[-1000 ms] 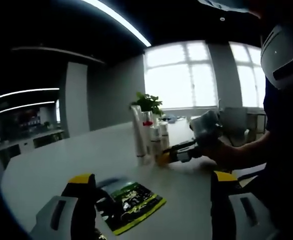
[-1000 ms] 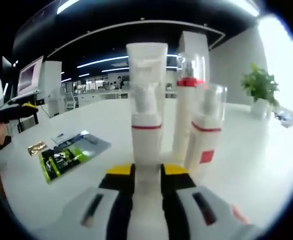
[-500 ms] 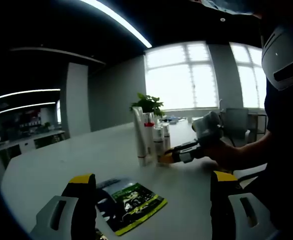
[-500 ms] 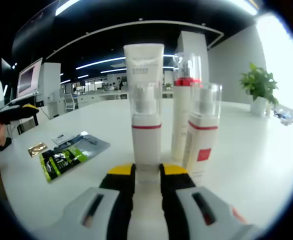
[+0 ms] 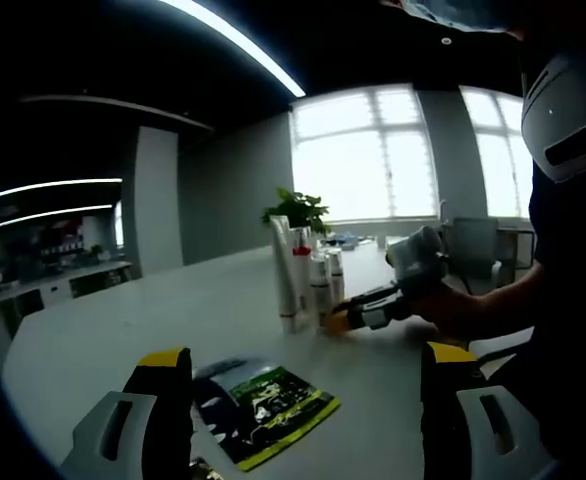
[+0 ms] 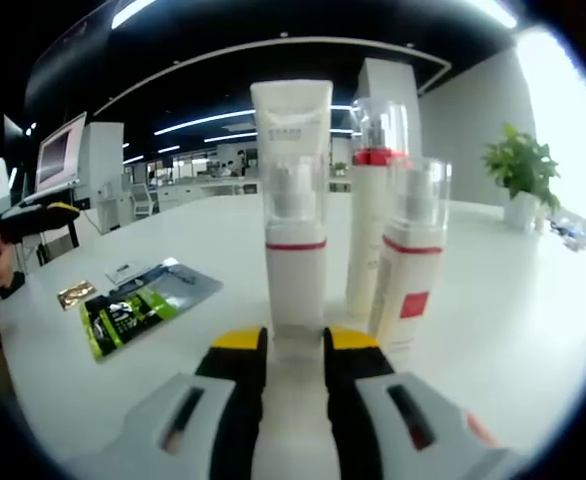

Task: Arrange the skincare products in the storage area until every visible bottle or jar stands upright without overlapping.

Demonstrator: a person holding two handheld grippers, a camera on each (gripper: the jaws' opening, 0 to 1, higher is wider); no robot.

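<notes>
Your right gripper (image 6: 294, 345) sat low on the white table (image 6: 533, 300), its yellow-tipped jaws close on either side of the base of the pump bottle with the red band (image 6: 295, 262); whether they actually pinched it could not be read from the right gripper view. That bottle stood upright. Directly behind it stood a tall white tube (image 6: 292, 120), also upright. To its right stood a shorter pump bottle with a red label (image 6: 409, 265), and behind that a taller bottle with a red collar (image 6: 374, 215). All four were grouped closely; contact between them could not be judged.

Your left gripper (image 5: 298, 375) was held well back from the group, jaws wide apart and holding nothing. A green sachet (image 5: 268, 408) lay flat on the table between its jaws. A potted plant (image 5: 297, 209) stood behind the bottles.
</notes>
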